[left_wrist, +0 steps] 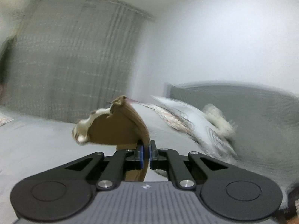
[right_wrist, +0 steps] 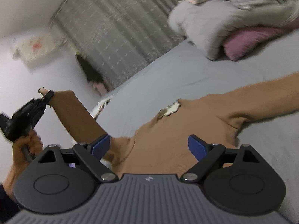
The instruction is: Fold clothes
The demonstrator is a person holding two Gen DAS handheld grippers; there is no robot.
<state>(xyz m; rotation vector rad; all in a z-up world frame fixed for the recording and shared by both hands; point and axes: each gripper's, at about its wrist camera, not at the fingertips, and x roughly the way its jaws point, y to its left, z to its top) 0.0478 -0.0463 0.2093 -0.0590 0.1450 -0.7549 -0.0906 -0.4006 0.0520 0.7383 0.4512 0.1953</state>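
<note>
A brown long-sleeved top (right_wrist: 168, 141) with a white lace patch (right_wrist: 169, 110) lies spread on the grey bed sheet (right_wrist: 168, 71). My left gripper (left_wrist: 146, 149) is shut on the end of one sleeve (left_wrist: 119, 128), whose lace-trimmed cuff sticks up in front of the blue pads. In the right wrist view that left gripper (right_wrist: 44, 97), held by a hand (right_wrist: 24, 149), lifts the sleeve (right_wrist: 74, 112) off the bed at the left. My right gripper (right_wrist: 149, 145) hangs open just over the top's body, its blue pads (right_wrist: 101, 145) wide apart and pressing on nothing.
A grey blanket heap (right_wrist: 205, 22) and a pink cushion (right_wrist: 246, 41) lie at the far right of the bed. Patterned pillows (left_wrist: 196, 123), a white fluffy thing (left_wrist: 220, 123) and a grey headboard (left_wrist: 243, 104) stand ahead of the left gripper. Grey curtains (right_wrist: 119, 37) hang behind.
</note>
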